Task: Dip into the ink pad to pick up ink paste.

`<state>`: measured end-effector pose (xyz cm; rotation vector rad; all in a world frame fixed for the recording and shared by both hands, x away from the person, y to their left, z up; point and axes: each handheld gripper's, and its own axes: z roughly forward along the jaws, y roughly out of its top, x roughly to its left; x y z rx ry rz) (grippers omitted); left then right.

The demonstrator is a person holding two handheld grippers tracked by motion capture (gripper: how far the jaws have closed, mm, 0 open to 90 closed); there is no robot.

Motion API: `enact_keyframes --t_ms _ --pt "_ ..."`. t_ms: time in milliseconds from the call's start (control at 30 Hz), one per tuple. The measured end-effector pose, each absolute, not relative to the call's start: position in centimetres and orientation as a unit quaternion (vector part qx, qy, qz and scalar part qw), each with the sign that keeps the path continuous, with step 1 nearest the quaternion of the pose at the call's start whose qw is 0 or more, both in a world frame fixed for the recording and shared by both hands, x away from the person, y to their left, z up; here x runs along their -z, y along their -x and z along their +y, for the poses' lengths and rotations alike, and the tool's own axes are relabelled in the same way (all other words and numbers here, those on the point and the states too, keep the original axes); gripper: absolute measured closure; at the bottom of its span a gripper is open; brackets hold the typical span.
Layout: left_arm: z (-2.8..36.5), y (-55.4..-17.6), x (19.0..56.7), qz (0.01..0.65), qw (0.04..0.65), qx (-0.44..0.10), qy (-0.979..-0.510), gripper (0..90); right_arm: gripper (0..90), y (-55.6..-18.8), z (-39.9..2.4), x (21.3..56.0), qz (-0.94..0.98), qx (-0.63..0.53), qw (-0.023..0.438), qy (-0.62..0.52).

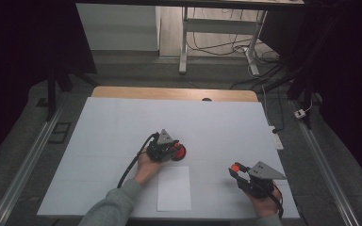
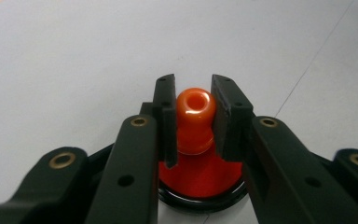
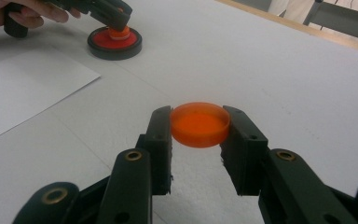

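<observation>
Partly hidden by the left hand-held gripper (image 2: 193, 114), the orange knob (image 2: 195, 109) is clamped; the right hand-held gripper (image 3: 199, 128) clasps an orange cap (image 3: 199, 123).

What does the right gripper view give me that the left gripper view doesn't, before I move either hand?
Right gripper view alone: the right gripper shut on a shallow orange cap, held off the table; a loose paper sheet at left; the wooden table edge; the person's left hand.

Left gripper view alone: a close look down the orange knob, with a hole in its top and the pads pressed on both its sides.

Both: the left gripper shut on that knob, the red pad in its black round base, and the white table cover.
</observation>
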<state>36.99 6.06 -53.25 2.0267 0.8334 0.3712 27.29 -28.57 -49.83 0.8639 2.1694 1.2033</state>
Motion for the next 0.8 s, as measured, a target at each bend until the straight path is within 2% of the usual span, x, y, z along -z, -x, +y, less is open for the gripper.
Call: enact_keyframes --t_ms 167,800 --pt "7.5 -36.9 51.2 0.343 0.507 -0.155 -0.776 72.4 64.3 -27.3 -28.6 49.8 0.796 -0.448 0.254 -0.317" --pt "8.9 -34.9 48.7 0.322 0.529 -0.107 -0.778 72.3 64.3 -27.4 -28.6 49.9 0.797 -0.445 0.253 -0.319"
